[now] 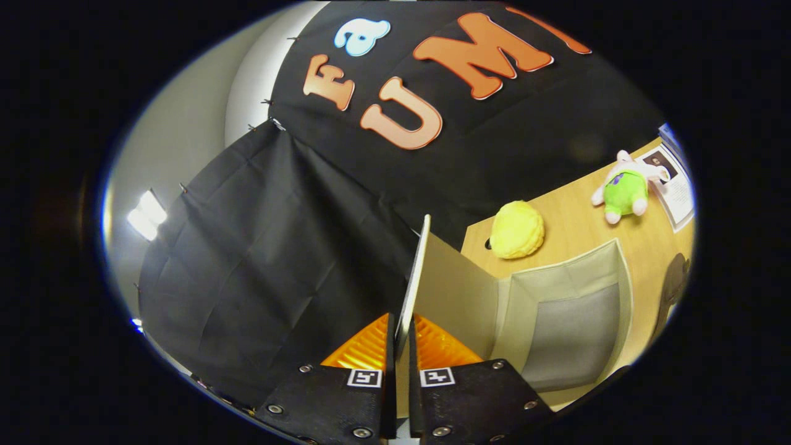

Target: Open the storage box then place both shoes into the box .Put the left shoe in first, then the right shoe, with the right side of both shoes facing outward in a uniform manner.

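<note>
We have the gripper (405, 346) pinched nearly closed on the storage box's lid (413, 278), both fingers pressing its thin edge. The storage box (571, 321) stands open on the bench (581, 228). Opening looks almost finished; next we release and fetch the left shoe.

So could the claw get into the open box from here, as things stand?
Probably not yet. The claw is shut on the lid, holding it raised on edge. The box lies open beyond and beside it with its inside bare, but the claw would have to release the lid first.
</note>
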{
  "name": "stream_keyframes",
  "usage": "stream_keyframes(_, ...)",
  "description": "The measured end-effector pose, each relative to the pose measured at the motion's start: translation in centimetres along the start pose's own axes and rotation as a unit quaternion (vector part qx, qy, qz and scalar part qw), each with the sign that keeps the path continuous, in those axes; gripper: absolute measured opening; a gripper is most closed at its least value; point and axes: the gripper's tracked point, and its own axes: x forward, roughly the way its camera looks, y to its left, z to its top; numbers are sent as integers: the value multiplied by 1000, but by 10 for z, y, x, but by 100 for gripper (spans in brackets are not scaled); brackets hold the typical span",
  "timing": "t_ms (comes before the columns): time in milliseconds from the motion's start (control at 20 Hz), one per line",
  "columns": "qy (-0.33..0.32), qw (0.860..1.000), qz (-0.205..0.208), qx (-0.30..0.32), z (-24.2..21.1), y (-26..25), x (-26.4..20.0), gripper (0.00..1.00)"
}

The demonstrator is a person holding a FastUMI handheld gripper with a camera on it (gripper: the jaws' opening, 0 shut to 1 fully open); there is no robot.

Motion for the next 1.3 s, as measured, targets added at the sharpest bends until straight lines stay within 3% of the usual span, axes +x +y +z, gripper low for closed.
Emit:
stream_keyframes(50,6,1000,2,-10,-6,6,4,10)
stream_keyframes(300,19,999,-10,-49,-21,10,14,84)
stream_keyframes(400,12,998,-28,-62,-20,-1,12,98)
stream_keyframes(650,-16,991,-94,-98,-3,-43,-11,98)
stream_keyframes(1000,-50,968,-195,-149,17,-121,-62,98)
stream_keyframes(1300,-80,934,-301,-173,32,-202,-123,98)
